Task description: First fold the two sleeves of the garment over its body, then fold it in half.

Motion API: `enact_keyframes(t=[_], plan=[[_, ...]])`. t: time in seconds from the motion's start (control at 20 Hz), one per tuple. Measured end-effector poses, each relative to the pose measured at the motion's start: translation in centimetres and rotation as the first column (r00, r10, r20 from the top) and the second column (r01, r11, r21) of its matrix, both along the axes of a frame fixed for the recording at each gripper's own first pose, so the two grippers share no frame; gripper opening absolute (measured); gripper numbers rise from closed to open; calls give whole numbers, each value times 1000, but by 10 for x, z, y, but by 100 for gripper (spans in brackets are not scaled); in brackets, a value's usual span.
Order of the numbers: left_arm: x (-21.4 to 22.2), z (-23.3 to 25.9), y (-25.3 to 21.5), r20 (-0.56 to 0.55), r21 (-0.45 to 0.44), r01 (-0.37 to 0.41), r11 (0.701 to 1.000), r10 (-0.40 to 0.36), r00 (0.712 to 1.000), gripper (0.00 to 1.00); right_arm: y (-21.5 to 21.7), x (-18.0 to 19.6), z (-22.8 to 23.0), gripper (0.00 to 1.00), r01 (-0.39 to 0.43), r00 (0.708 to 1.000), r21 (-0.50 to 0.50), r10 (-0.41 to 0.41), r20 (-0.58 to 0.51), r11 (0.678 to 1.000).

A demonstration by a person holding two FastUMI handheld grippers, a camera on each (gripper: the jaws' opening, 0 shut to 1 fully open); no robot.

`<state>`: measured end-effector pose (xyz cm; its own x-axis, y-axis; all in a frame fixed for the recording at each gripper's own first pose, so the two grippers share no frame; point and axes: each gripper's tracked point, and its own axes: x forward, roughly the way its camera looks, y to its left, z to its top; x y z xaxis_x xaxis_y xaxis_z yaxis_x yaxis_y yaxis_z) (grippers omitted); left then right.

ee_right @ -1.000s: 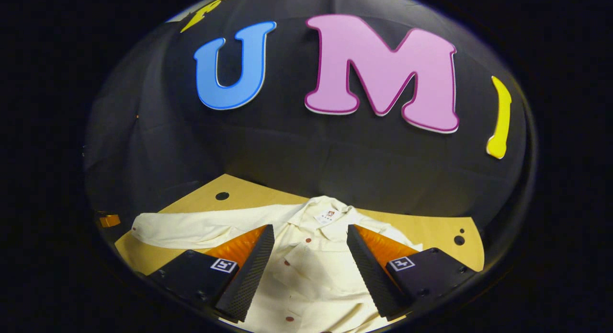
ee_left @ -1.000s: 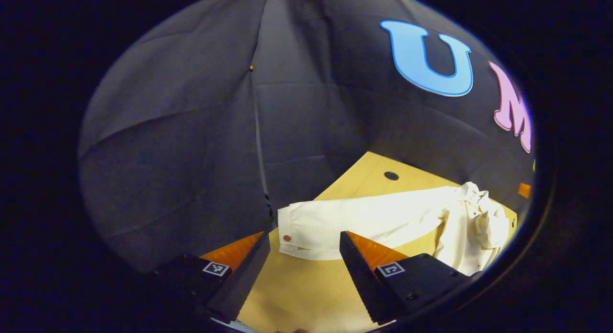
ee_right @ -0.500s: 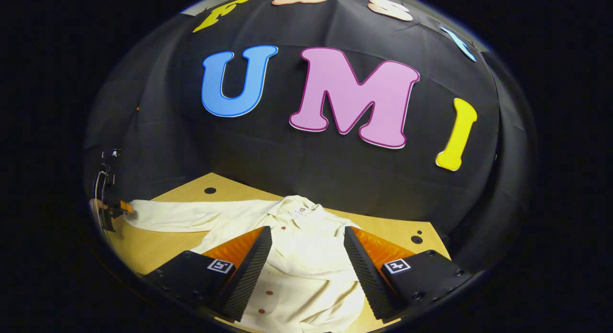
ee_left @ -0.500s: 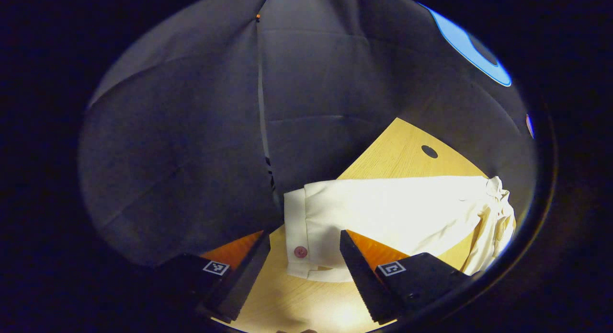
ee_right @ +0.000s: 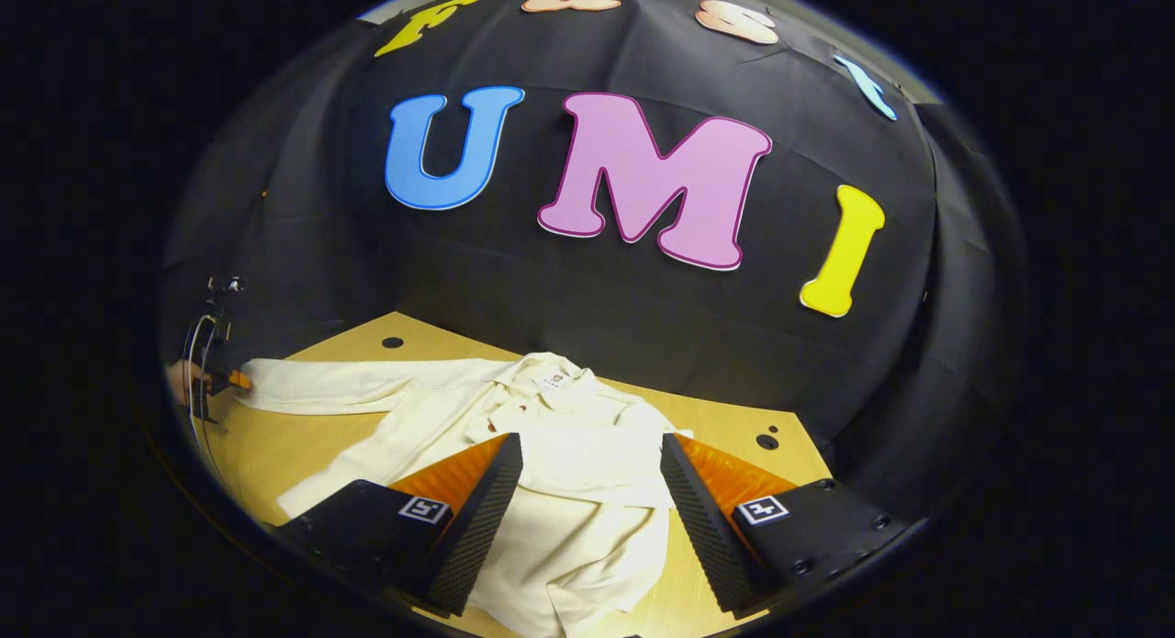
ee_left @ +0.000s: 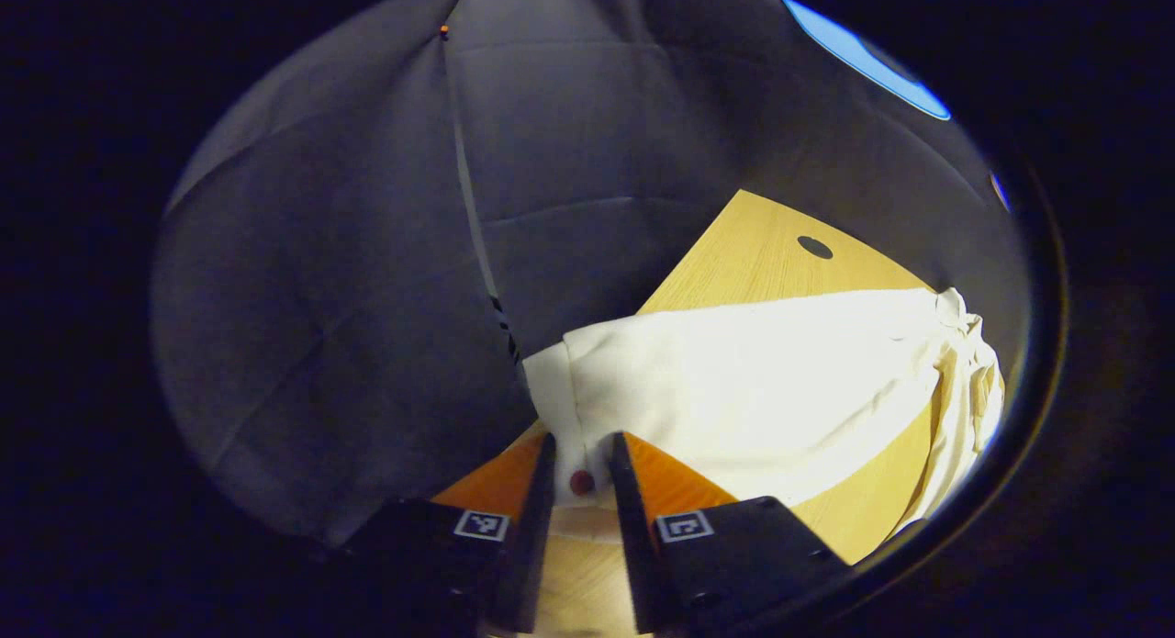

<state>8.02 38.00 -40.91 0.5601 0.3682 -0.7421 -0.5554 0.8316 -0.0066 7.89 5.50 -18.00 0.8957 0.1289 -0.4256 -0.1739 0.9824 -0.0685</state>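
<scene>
Soft cream garment (ee_right: 569, 464) lies rumpled on the pale wooden surface (ee_left: 734, 262). Left gripper (ee_left: 582, 454) jaws pinch its buttoned cuff (ee_left: 574, 436) (sleeve outstretched); right gripper (ee_right: 582, 454) hovers, jaws apart.

left claw (ee_right: 240, 379) at the sleeve cuff (ee_right: 255, 383) too small to read.

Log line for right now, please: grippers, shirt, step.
left gripper: shut on sleeve cuff | right gripper: open, above shirt | sleeve: outstretched on table | step: first sleeve fold
</scene>
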Motion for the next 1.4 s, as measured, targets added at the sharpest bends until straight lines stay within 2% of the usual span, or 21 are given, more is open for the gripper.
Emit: enact_keyframes(t=[0.1,0.2,0.3,0.45,0.55,0.65,0.75,0.8,0.85,0.95,1.2,1.4], plan=[[7,4,0,5,-7,19,1000,-19,1000,22,-5,-5,-6,97,2,1000,-15,-2,-2,1000],[9,8,2,18,11,2,1000,-2,1000,9,-10,-10,-12,97,13,1000,-1,-13,-10,1000],[10,14,-1,9,37,9,999,-9,1000,7,-18,-15,-22,97,40,998,31,-39,-39,999],[35,57,-24,83,74,69,995,-75,994,6,-42,-17,-32,97,102,993,47,-99,-68,994],[69,85,-56,134,98,113,989,-125,983,6,-60,-18,-36,97,134,989,48,-130,-72,990],[101,119,-98,201,108,177,978,-196,960,6,-79,-21,-40,97,159,985,41,-155,-79,986],[128,148,-147,260,112,246,963,-268,928,3,-94,-25,-46,97,181,980,47,-176,-91,982],[139,161,-174,281,110,282,953,-303,911,6,-100,-27,-50,97,188,978,49,-182,-101,981],[149,174,-202,300,111,322,940,-341,891,3,-107,-29,-53,97,197,975,46,-191,-109,979],[170,199,-257,332,118,404,907,-420,845,6,-121,-33,-55,97,216,971,42,-210,-111,976],[209,233,-423,411,76,598,798,-572,710,6,-155,-44,-70,97,278,952,60,-267,-148,959],[217,221,-552,421,42,724,688,-670,612,7,-175,-48,-79,97,334,932,98,-313,-182,937]])
